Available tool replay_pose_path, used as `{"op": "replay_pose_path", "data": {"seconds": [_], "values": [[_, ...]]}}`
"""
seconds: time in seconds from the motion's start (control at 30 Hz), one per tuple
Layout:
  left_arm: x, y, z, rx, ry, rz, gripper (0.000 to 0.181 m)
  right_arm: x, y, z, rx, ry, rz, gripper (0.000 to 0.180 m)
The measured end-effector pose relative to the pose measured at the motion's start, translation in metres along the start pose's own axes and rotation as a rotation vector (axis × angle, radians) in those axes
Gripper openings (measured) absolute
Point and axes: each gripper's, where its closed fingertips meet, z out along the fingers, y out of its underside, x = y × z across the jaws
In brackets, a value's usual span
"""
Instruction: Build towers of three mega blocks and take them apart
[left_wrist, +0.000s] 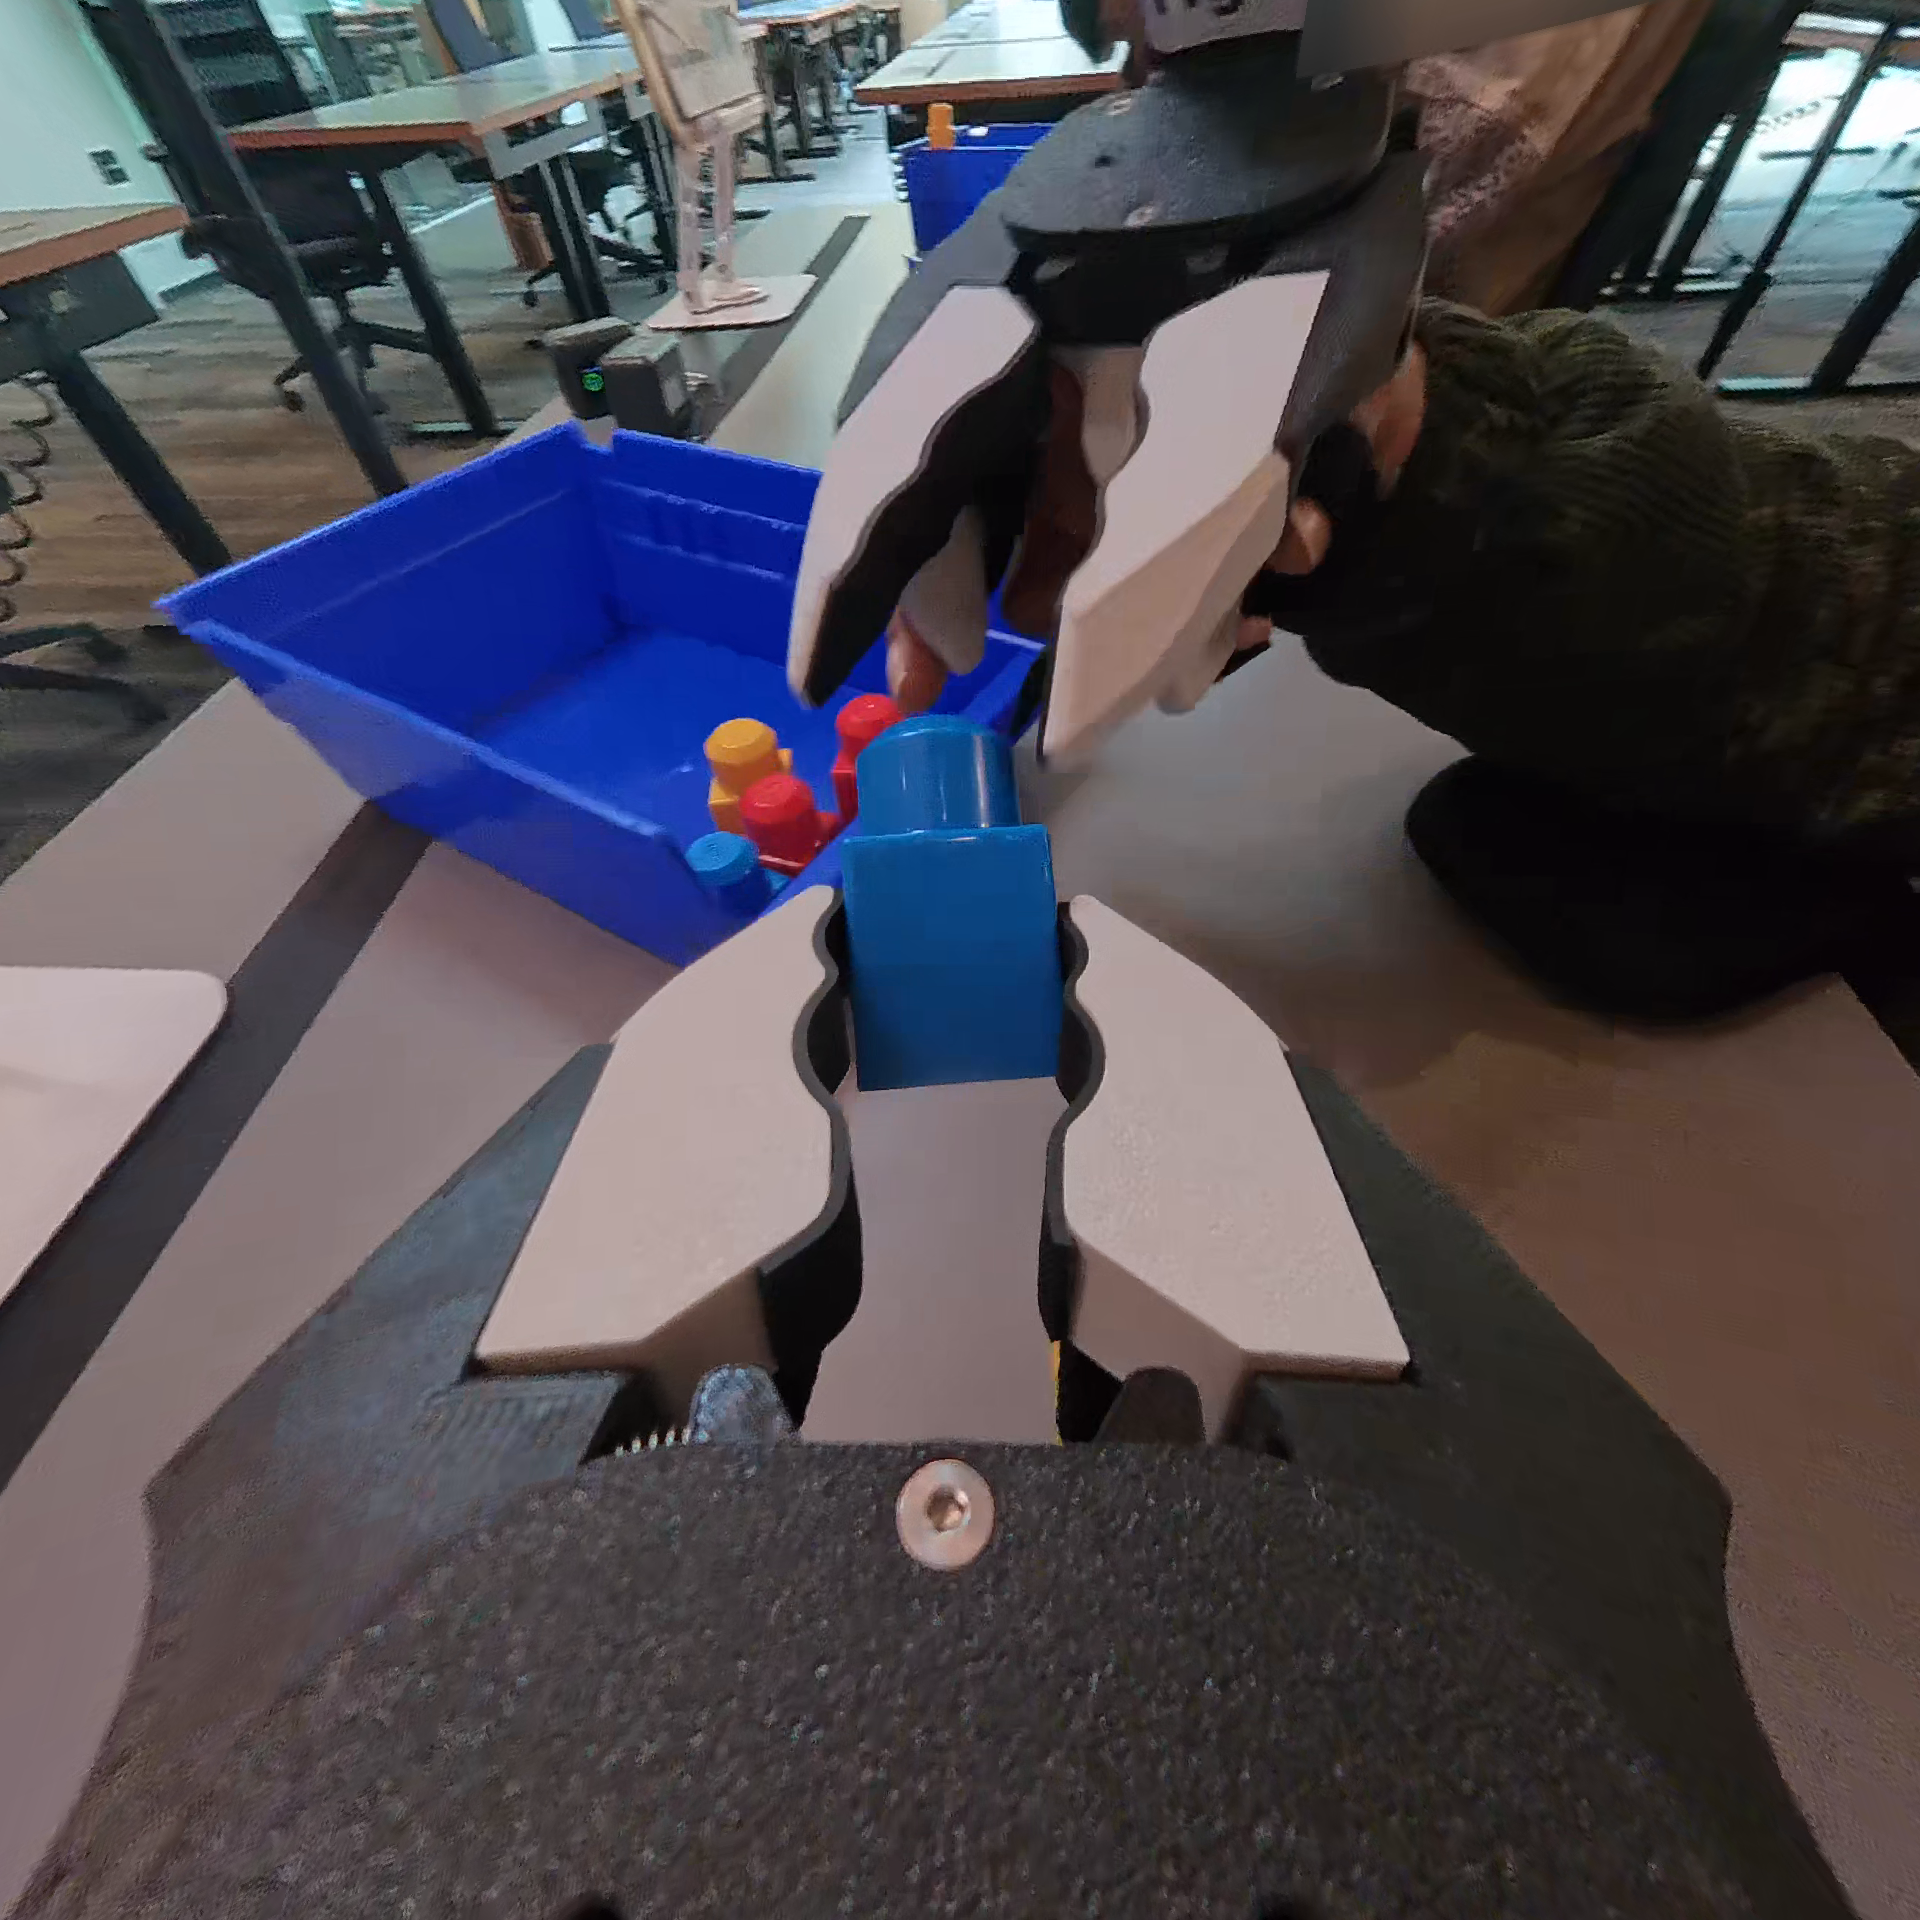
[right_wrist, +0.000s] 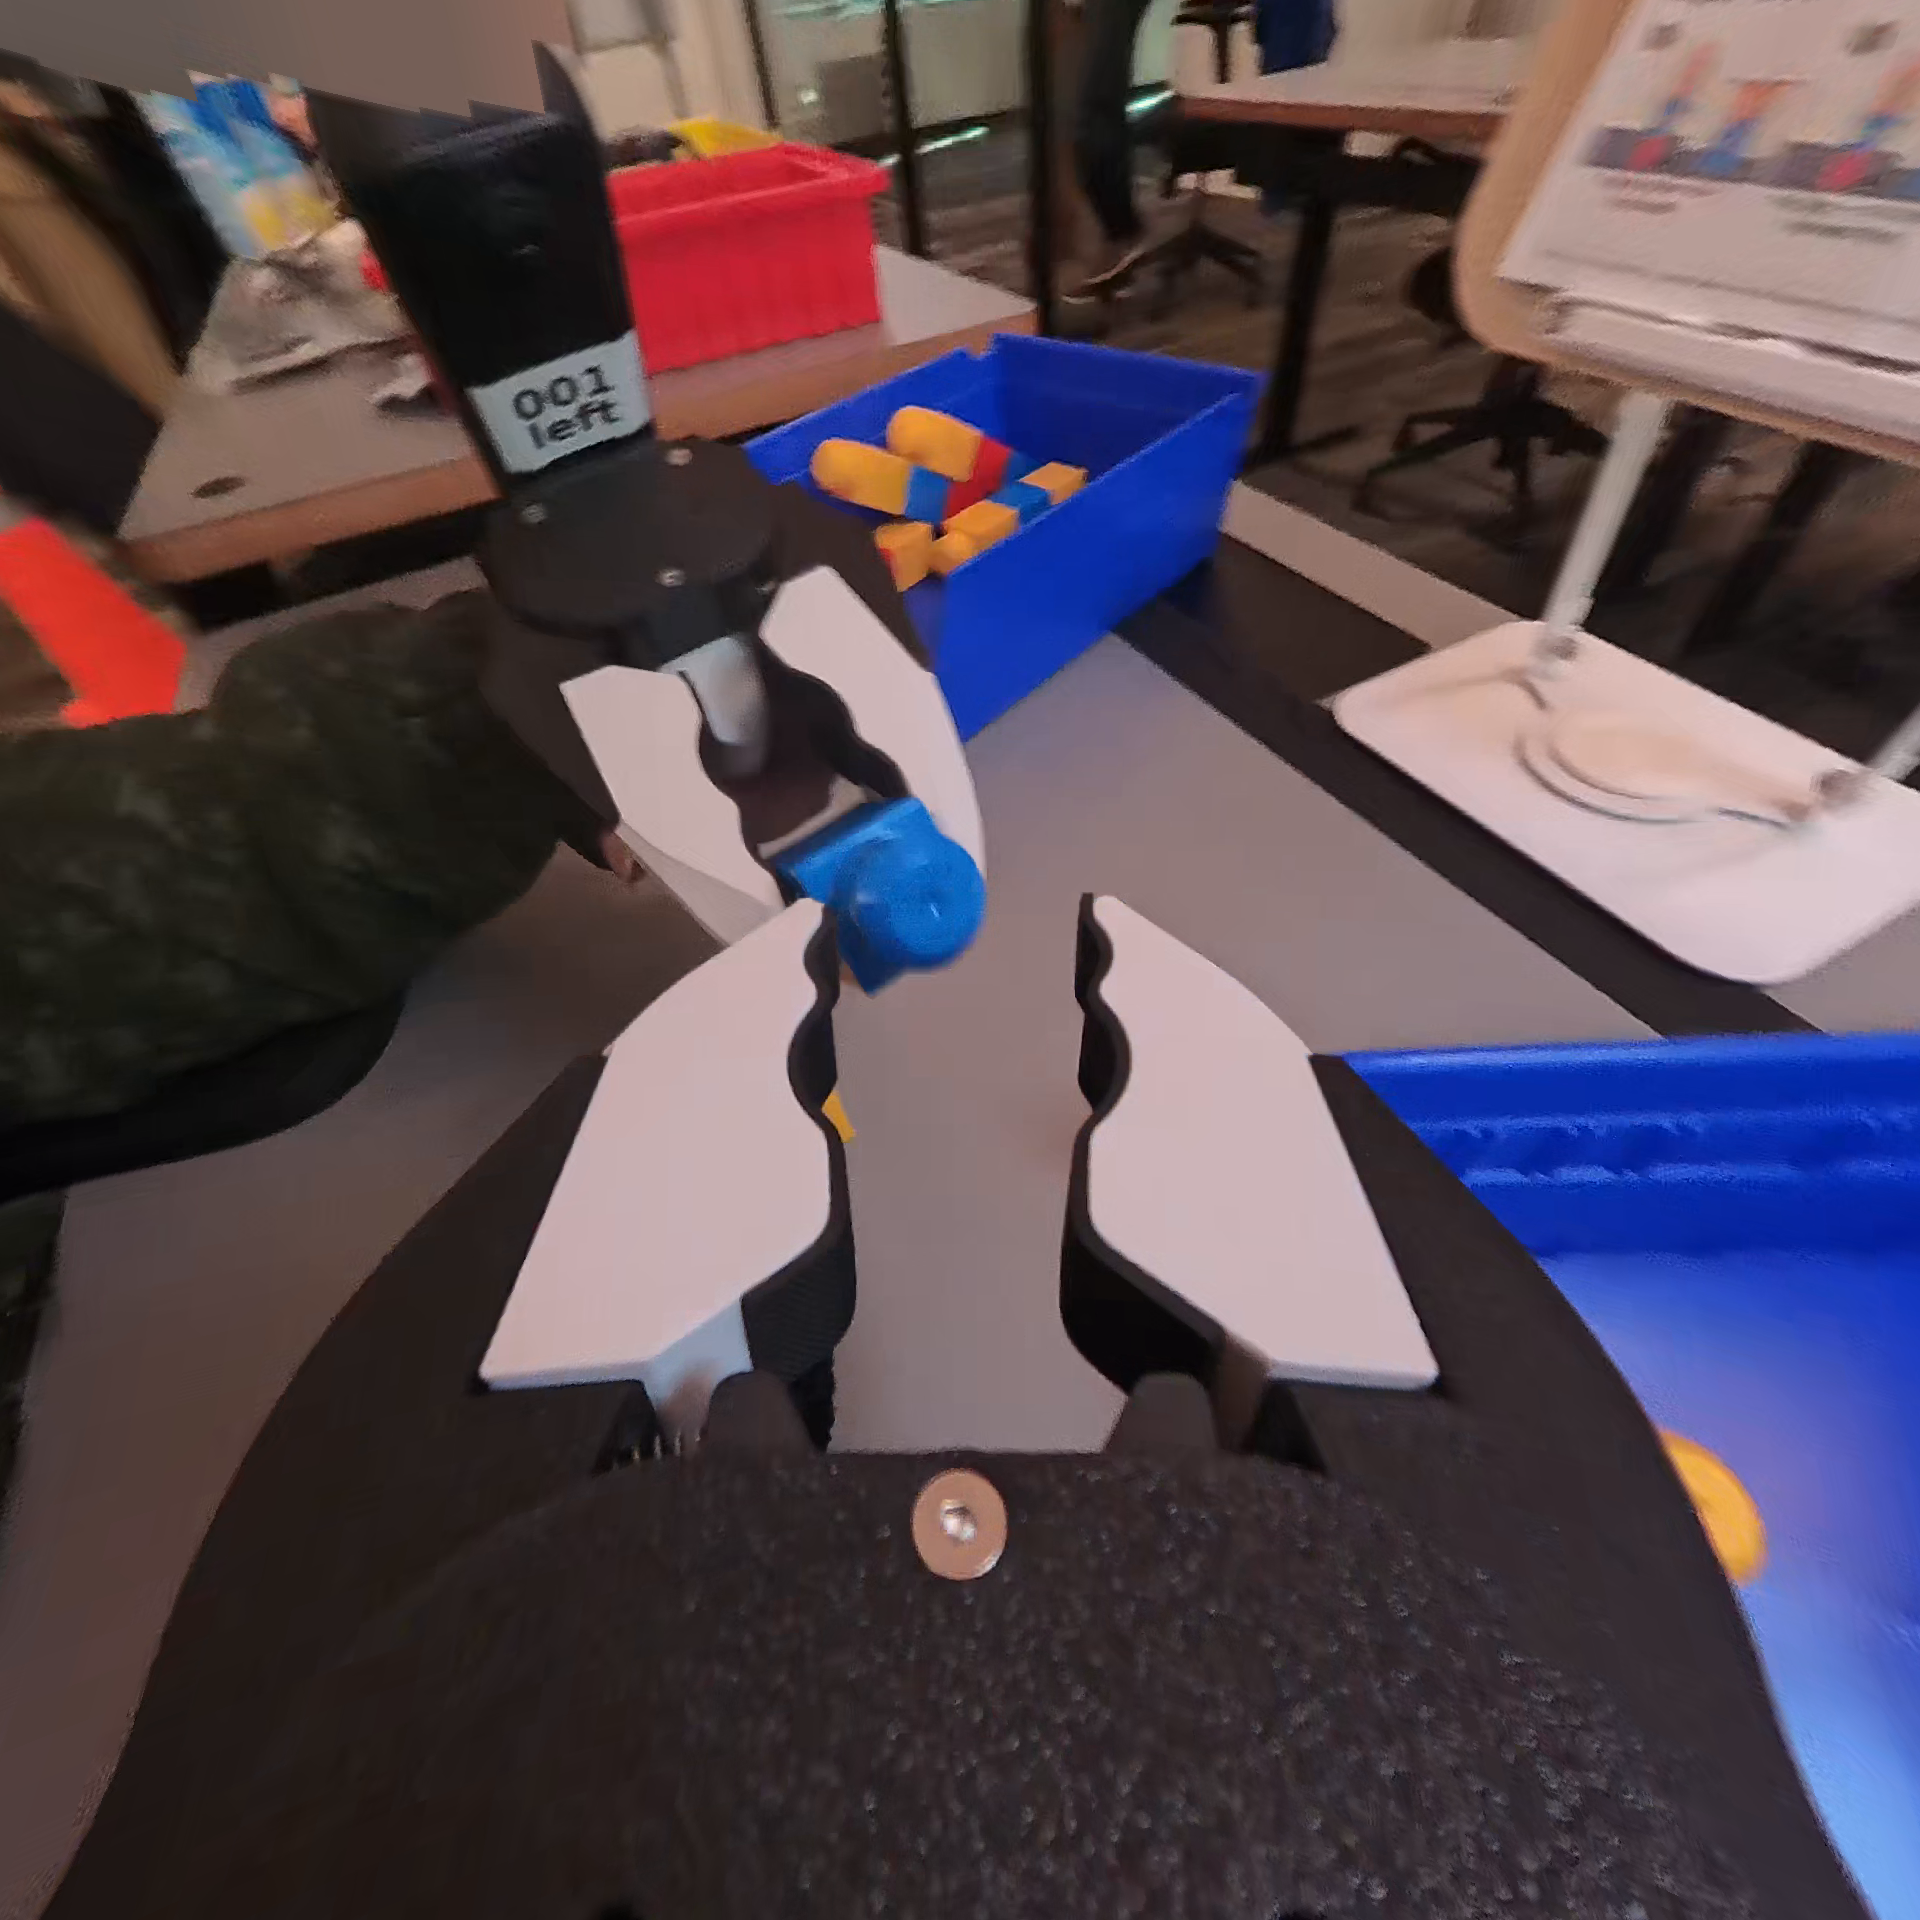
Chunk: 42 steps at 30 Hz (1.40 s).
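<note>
My left gripper (left_wrist: 951, 914) is shut on a blue mega block (left_wrist: 951, 966), gripping its body with the stud pointing forward, above the grey table. In the right wrist view the left gripper (right_wrist: 873, 873) and its blue block (right_wrist: 899, 914) sit just past my right gripper's left fingertip. My right gripper (right_wrist: 951, 935) is open and empty. In the left wrist view it (left_wrist: 935, 707) hangs tilted down over the near corner of a blue bin (left_wrist: 395, 623). That bin holds an orange block (left_wrist: 743, 764), two red blocks (left_wrist: 784, 816) and a small blue block (left_wrist: 722, 862).
A second blue bin (right_wrist: 1091, 592) farther back holds several orange, blue and red blocks. The near bin's wall (right_wrist: 1662, 1122) fills the lower right, with an orange block (right_wrist: 1714, 1527) inside. A white stand base (right_wrist: 1621, 810) sits at the right. A dark-sleeved arm (right_wrist: 260, 831) rests on the left of the table. The tips of both grippers are at nearly the same place.
</note>
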Motion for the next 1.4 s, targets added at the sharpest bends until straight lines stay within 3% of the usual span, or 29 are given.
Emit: {"op": "replay_pose_path", "data": {"seconds": [0.13,0.17,0.2,0.27,0.37,0.43,0.6,0.8,0.97,1.2,1.3,1.4], "values": [[0.009,0.008,0.013,-0.06,0.016,0.053,0.037,-0.02,0.021,0.01,-0.141,-0.066,-0.121,0.025],[0.008,0.01,0.014,-0.062,0.011,0.054,0.036,-0.021,0.022,0.007,-0.166,-0.065,-0.128,0.003],[0.004,0.012,0.014,-0.075,-0.008,0.048,0.036,-0.017,0.017,0.002,-0.16,-0.041,-0.126,0.0],[-0.003,0.012,0.011,-0.063,-0.033,0.029,0.036,0.0,0.005,-0.014,-0.154,0.044,-0.112,0.0],[-0.013,-0.001,0.001,0.034,-0.068,0.001,0.0,0.02,-0.007,-0.038,-0.157,0.143,-0.106,0.0],[-0.009,-0.006,-0.002,0.065,-0.034,-0.003,0.0,0.015,-0.004,-0.038,-0.166,0.085,-0.08,0.0],[-0.03,0.011,-0.009,-0.043,-0.159,0.038,0.0,0.006,0.033,-0.009,-0.282,0.018,-0.136,0.022],[-0.041,0.077,-0.046,-0.489,-0.193,-0.037,0.044,0.007,0.045,0.006,-0.317,0.019,-0.152,0.024],[-0.057,0.136,-0.122,-0.898,-0.366,-0.153,0.052,0.01,0.053,0.009,-0.328,0.019,-0.143,0.024],[-0.061,0.187,-0.148,-1.083,-0.437,-0.404,0.059,0.009,0.062,0.015,-0.356,0.013,-0.146,0.024],[-0.071,0.187,-0.129,-1.019,-0.442,-0.381,0.038,0.008,0.065,0.016,-0.366,0.011,-0.152,0.024],[-0.063,0.176,-0.113,-0.993,-0.344,-0.218,0.037,0.007,0.062,0.018,-0.344,0.013,-0.171,0.024]]}}
